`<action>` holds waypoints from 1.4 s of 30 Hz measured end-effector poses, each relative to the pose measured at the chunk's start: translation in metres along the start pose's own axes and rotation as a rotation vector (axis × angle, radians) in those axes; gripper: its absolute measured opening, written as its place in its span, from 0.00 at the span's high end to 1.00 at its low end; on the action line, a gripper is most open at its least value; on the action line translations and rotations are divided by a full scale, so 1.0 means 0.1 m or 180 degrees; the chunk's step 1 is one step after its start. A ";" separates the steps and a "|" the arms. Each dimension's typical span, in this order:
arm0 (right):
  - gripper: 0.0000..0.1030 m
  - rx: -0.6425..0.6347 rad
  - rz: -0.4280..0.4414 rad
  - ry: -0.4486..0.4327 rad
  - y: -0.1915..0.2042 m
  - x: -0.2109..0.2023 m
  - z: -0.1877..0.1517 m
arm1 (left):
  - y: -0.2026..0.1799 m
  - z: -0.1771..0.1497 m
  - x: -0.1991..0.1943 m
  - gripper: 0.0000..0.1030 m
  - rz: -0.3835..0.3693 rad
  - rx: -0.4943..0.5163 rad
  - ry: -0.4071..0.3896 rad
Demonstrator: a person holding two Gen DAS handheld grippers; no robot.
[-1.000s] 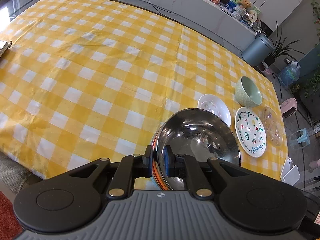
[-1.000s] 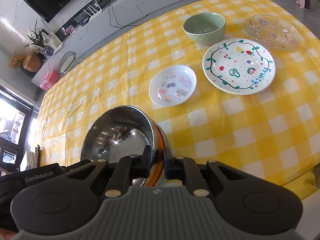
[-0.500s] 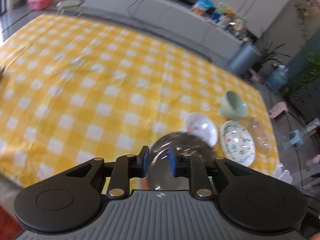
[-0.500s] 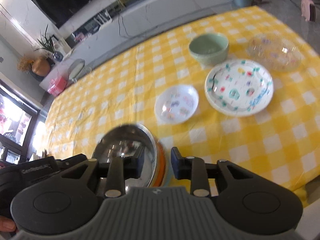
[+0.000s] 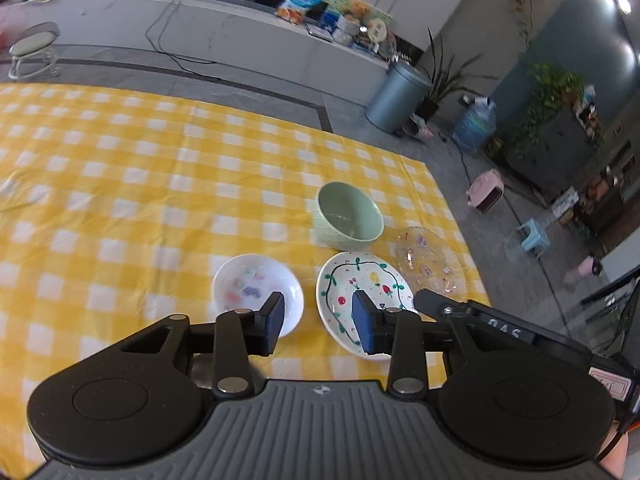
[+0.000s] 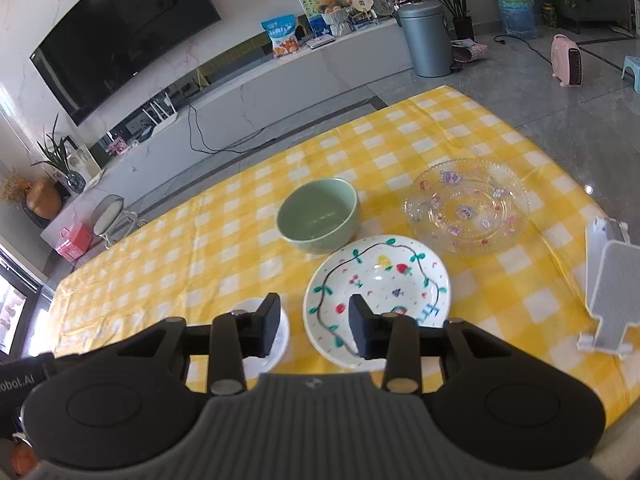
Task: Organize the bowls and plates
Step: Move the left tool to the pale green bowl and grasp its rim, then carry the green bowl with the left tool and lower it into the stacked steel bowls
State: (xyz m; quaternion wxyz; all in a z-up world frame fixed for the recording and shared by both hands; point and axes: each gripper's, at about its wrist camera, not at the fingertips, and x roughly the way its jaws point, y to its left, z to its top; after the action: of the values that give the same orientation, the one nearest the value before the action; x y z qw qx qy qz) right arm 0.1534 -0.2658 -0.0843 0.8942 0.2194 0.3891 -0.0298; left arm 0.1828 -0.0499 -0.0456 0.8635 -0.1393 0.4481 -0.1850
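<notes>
Tools (image 5: 318,322) (image 6: 314,330) just opening, seemingly empty

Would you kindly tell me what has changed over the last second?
Both grippers, left and right, let go of the steel bowl's rim; their fingers have just been opening, with nothing between them, and both swung toward the fruit plate. Green bowl and glass plate stayed put.

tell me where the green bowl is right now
The green bowl stands upright on the yellow checked tablecloth, mid-frame in the right wrist view, just behind the fruit-painted plate and left of the clear glass plate.
</notes>
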 end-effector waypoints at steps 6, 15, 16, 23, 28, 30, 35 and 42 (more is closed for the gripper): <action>0.63 0.0112 0.0017 0.0060 -0.05 0.34 0.16 | -0.18 0.27 0.34 0.59 0.0096 0.0162 0.0052; 0.64 0.0087 -0.0171 0.0043 -0.05 0.82 0.52 | -0.31 0.57 0.88 0.59 0.0308 0.0420 0.0125; 0.64 0.0066 -0.0191 0.0039 -0.05 0.87 0.55 | -0.32 0.60 0.95 0.59 0.0307 0.0442 0.0150; 0.75 0.0080 -0.0336 0.0154 -0.18 1.31 0.76 | -0.35 0.78 1.46 0.59 0.0423 0.0506 0.0402; 0.85 0.0213 -0.0266 0.0289 -0.32 1.56 0.81 | -0.31 0.84 1.75 0.61 0.0457 0.0451 0.0531; 0.85 0.0278 -0.0210 0.0342 -0.35 1.63 0.81 | -0.29 0.88 1.84 0.67 0.0486 0.0446 0.0576; 0.86 0.0327 -0.0156 0.0387 -0.37 1.72 0.80 | -0.28 0.89 2.00 0.77 0.0524 0.0430 0.0646; 0.87 0.0509 -0.0037 0.0401 -0.45 1.78 0.79 | -0.32 0.86 2.04 0.93 0.0676 0.0519 0.0630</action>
State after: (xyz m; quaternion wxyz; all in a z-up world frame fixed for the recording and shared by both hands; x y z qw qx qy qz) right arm 0.3211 -0.3186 -0.1802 0.8474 0.2893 0.4422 -0.0520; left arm 0.3556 -0.1622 -0.1317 0.8383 -0.0017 0.5266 -0.1413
